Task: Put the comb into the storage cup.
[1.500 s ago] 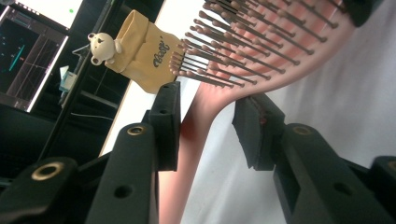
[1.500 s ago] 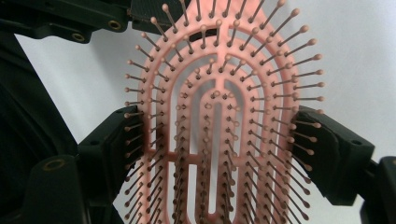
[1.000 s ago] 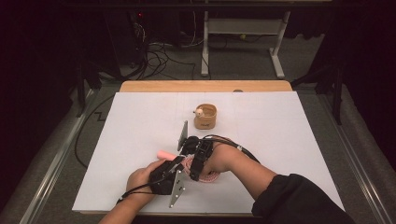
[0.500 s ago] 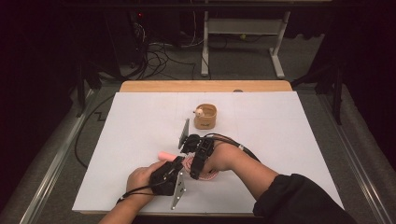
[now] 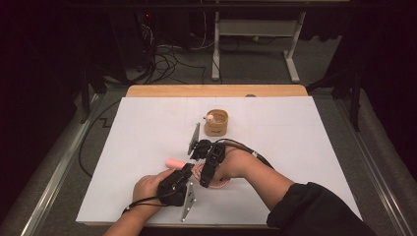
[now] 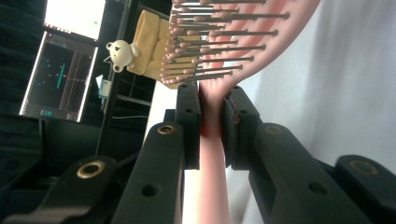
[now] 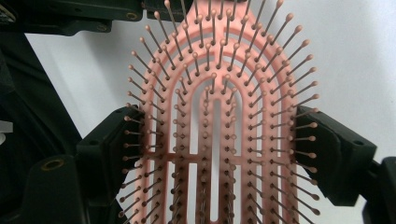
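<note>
A pink hairbrush [image 5: 171, 163] lies bristles-up on the white table sheet [image 5: 305, 132], near the front. My left gripper [image 5: 189, 169] is shut on its thin neck just below the head; in the left gripper view the jaws [image 6: 212, 121] pinch the pink stem [image 6: 211, 154] from both sides. My right gripper [image 5: 204, 178] comes down from the far side. Its jaws [image 7: 215, 149] span the brush head [image 7: 205, 116] and the pads rest against both rims among the bristles.
A small wooden cup [image 5: 217, 123] with a white bear figure [image 5: 210, 118] on its rim stands behind the hands, mid-table; it also appears in the left gripper view [image 6: 149, 42]. Screens [image 6: 60, 79] and cables [image 5: 167, 54] lie beyond the table's far edge.
</note>
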{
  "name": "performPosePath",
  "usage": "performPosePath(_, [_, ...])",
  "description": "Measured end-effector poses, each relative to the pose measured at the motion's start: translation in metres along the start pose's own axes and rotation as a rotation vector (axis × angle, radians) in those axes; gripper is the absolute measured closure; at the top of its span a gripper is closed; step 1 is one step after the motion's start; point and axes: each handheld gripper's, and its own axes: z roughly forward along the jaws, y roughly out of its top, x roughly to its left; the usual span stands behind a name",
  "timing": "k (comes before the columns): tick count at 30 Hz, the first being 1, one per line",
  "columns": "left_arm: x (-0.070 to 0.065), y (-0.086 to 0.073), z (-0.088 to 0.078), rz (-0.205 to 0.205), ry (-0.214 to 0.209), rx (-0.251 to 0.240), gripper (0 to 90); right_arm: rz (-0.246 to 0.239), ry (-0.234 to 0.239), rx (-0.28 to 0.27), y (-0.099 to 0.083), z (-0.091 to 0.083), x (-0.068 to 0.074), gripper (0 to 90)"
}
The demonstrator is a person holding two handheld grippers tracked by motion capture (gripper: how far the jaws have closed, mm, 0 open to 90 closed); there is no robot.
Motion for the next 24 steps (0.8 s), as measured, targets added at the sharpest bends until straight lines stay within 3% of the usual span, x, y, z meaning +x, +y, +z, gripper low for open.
performPosePath(5, [0.0009,0.0,0.0001,-0.007,-0.004,-0.003,79.5,0.002,0.006,-0.004,-0.0002,-0.0014,-0.0012,19.6])
performPosePath(12, [0.0005,0.0007,0.0003,0.007,0.022,0.01,79.7,0.006,0.004,-0.013,0.0005,-0.0017,-0.0018,19.3])
performPosePath(13, [0.003,0.001,-0.0015,0.034,0.021,0.035,79.7,0.005,0.001,-0.016,0.0007,-0.0019,-0.002,18.8])
performPosePath(19, [0.002,0.0009,-0.001,0.029,0.02,0.031,80.0,0.004,-0.024,-0.026,0.0009,-0.0036,0.0,10.3])
performPosePath(20, [0.0003,0.0006,0.0005,0.001,0.021,0.007,80.0,0.0,-0.029,-0.021,0.0008,-0.0037,0.0002,8.3])
performPosePath(21, [0.0023,0.0008,-0.0013,0.029,0.021,0.032,80.0,-0.001,-0.033,-0.018,0.0008,-0.0039,0.0004,6.5])
performPosePath(22, [0.0026,0.0008,-0.0015,0.027,0.022,0.033,80.0,0.0,-0.033,-0.019,0.0006,-0.004,0.0005,4.6])
performPosePath(23, [0.0014,0.0004,-0.0002,-0.001,0.024,0.01,80.0,0.001,-0.037,-0.018,0.0005,-0.0041,0.0007,2.6])
performPosePath(24, [0.0016,0.0003,-0.0003,-0.002,0.024,0.01,80.1,0.005,-0.04,-0.019,0.0002,-0.0038,0.0014,0.3])
